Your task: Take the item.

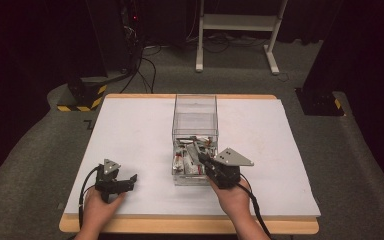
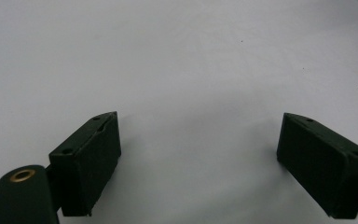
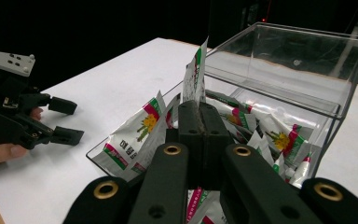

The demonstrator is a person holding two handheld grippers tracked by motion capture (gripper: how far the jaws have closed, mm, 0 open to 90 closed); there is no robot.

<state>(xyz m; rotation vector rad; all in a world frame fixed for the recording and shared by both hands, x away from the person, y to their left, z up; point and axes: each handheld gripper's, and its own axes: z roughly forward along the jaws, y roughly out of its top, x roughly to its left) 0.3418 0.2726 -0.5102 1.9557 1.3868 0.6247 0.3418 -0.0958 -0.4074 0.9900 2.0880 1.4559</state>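
Note:
A clear plastic box [image 1: 195, 117] stands mid-table and holds several white sachets [image 1: 185, 161] printed in red, green and yellow. My right gripper [image 1: 200, 156] hangs over the box's near end, shut on one sachet [image 3: 196, 77] that stands upright between its jaws. More sachets [image 3: 135, 135] lie heaped in the box [image 3: 307, 60] below it. My left gripper [image 1: 131, 179] rests on the white table at the near left, open, with nothing between its pads [image 2: 93, 163]. The right gripper view shows that left gripper [image 3: 67, 120] too, off to the left.
The white table top [image 1: 130, 130] has a wooden edge [image 1: 190, 225] at the front. Beyond the table lie a grey floor, cables, a white frame stand [image 1: 237, 30] and yellow-black striped bases [image 1: 82, 97].

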